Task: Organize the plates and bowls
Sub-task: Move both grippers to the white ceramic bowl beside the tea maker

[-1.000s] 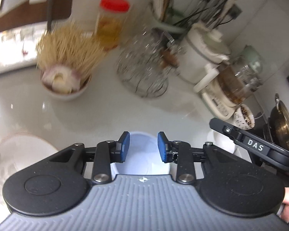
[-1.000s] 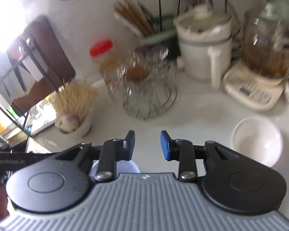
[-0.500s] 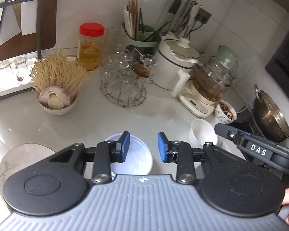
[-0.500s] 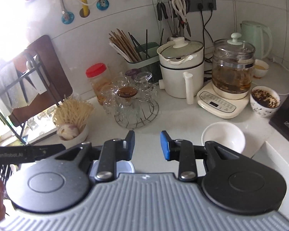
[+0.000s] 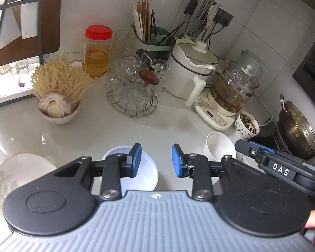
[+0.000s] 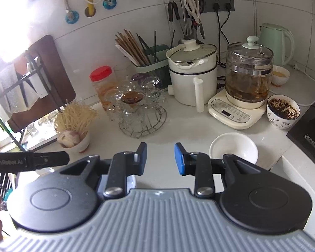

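A pale blue bowl (image 5: 146, 173) sits on the white counter just below my left gripper (image 5: 156, 160), which is open and empty above it. A patterned plate (image 5: 14, 174) lies at the left front edge. A small white bowl (image 5: 217, 147) stands to the right; it also shows in the right wrist view (image 6: 234, 149). My right gripper (image 6: 160, 158) is open and empty, hovering left of the white bowl. The blue bowl (image 6: 131, 180) peeks out under its left finger.
A bowl of noodles and garlic (image 5: 57, 96), a wire rack of glasses (image 5: 134, 90), a red-lidded jar (image 5: 97, 50), a white pot (image 5: 191, 71), a glass kettle (image 5: 231, 92), a patterned cup (image 5: 247, 127) and a wok (image 5: 296, 130) crowd the back and right.
Both grippers have pulled back and up from the counter, so more of it is in view. The jaws of both stay open and empty.
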Demonstrator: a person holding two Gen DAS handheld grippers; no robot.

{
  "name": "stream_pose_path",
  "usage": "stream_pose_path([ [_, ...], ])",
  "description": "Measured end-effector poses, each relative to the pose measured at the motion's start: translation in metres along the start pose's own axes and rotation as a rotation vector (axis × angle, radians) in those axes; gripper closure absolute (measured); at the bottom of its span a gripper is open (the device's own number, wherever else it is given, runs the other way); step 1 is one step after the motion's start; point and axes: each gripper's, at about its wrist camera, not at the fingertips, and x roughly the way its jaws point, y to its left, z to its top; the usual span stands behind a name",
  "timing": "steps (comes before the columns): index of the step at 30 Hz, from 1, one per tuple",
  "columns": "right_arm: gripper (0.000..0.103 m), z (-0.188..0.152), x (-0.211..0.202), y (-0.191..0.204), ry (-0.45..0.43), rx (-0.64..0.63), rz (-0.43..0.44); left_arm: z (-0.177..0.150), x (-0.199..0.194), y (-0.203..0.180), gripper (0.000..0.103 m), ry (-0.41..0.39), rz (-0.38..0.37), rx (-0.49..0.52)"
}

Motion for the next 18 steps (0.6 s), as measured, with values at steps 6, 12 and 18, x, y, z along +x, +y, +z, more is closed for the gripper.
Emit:
stream_pose_path([
  [6,0.071,0.011,0.008,-0.029,0.005,0.022,-0.016,0.015,0.025,-0.024,0.067,0.008,-0.005,0.01],
  [12,0.071,0.019,0.016,-0.057,0.013,0.05,-0.027,0.026,0.052,-0.053,0.067,0.032,-0.015,0.038],
  [18,0.071,0.022,0.025,-0.09,0.035,0.094,-0.047,0.037,0.083,-0.077,0.064,0.088,-0.049,0.045],
])
